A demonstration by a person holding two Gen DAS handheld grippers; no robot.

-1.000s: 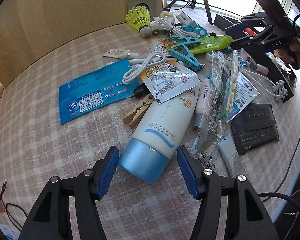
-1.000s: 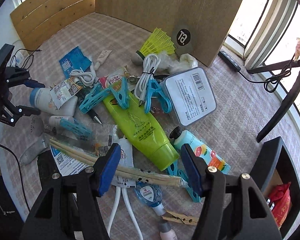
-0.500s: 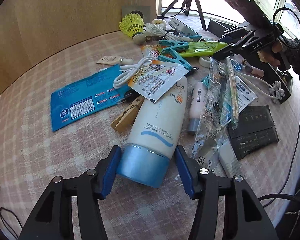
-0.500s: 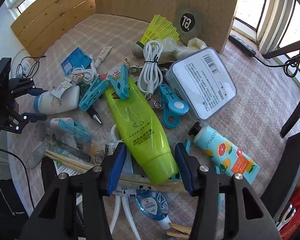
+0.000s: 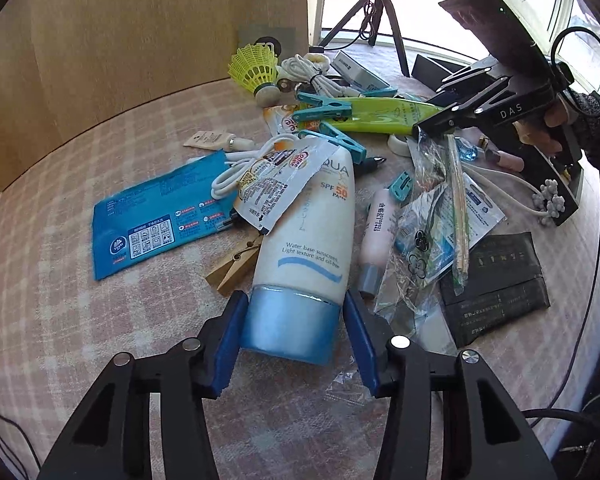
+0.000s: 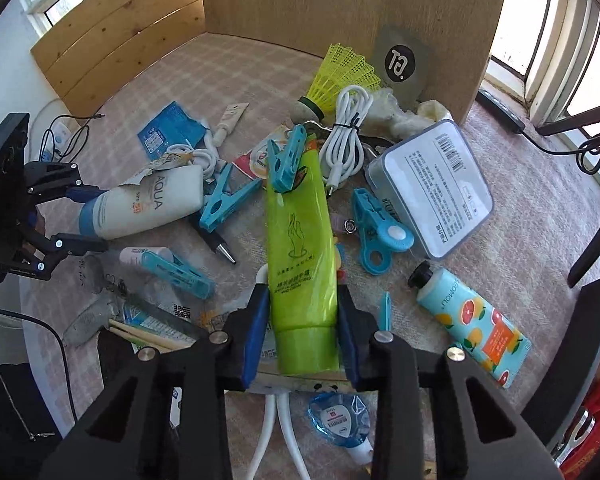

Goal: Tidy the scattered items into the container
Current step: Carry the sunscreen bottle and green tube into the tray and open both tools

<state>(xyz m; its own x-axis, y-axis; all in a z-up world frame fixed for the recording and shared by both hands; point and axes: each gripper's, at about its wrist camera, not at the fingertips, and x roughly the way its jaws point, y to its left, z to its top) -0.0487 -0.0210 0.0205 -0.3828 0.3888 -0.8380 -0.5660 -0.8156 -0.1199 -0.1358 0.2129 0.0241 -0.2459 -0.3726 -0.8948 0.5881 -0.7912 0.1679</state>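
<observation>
On the checked tablecloth, going left to right in the left wrist view: a blue wipes packet with small print too fine to read, then a white sunscreen tube printed "QUA", "SPF 50" and "Water base sunscreen, Light texture and oil-free". A torn sachet lies across its upper end. The tube's blue cap sits between the blue pads of the left gripper, which are spread on either side of the cap, close against it; whether they press it cannot be told. Further right, the right gripper body reads "DAS".

In the right wrist view the same tube shows "AQUA". At centre, a green tube with a hand drawing lies lengthwise between the right gripper's pads, its cap end nearest the camera; the pads flank it closely. Right of it are a tin with a barcode label and a hand cream tube marked "SOMOL".
</observation>
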